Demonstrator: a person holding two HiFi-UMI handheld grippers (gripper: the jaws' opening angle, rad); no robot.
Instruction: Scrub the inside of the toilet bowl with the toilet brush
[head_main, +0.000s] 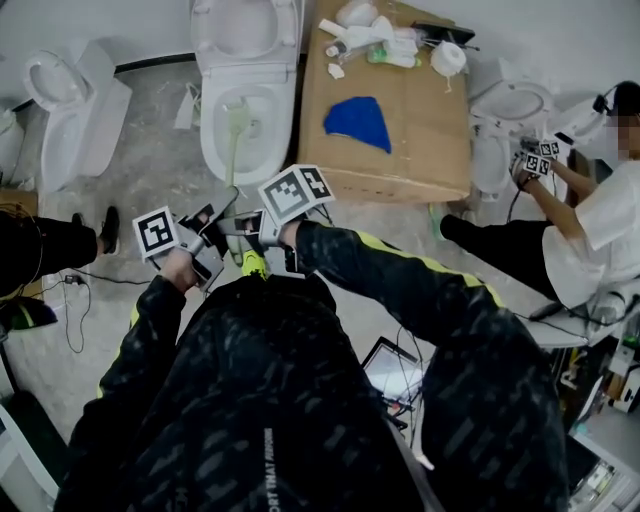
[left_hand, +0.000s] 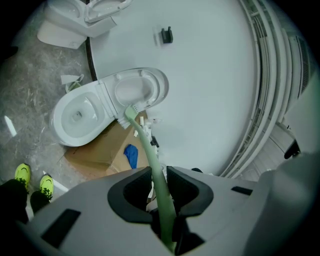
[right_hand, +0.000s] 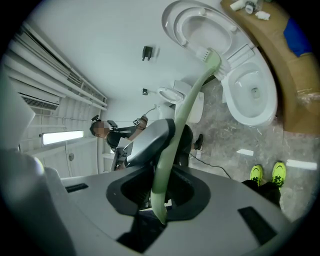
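Tongs of both grippers are closed on the pale green handle of the toilet brush (head_main: 234, 140). In the left gripper view the left tongs (left_hand: 159, 172) press the handle from both sides, with no gap beside it. In the right gripper view the right tongs (right_hand: 161, 187) clamp the same handle near its end. The grey body of the left gripper sits farther along the handle, nearer to the brush head.

In the head view the handle runs from the grippers up and forward to the white toilet (head_main: 212, 150) in front of the person. The white bristle head is over the open bowl, near its back part. If the bristles touch the porcelain, the views do not show it clearly. The seat and the lid (head_main: 245, 30) are raised.

Just beside the toilet, on its right, stands a big cardboard box (head_main: 420, 130). A blue cloth (head_main: 357, 120) lies on it, and some white bottles (head_main: 365, 35) lie at its far end. Two more white toilets stand on the grey stone floor (head_main: 150, 160), one far left (head_main: 75, 100) and one right of the box (head_main: 505, 110). A second person (head_main: 600, 230) in a white shirt sits at the right edge and holds another gripper near that toilet. The person's yellow-green shoes (left_hand: 22, 175) show in the left gripper view.
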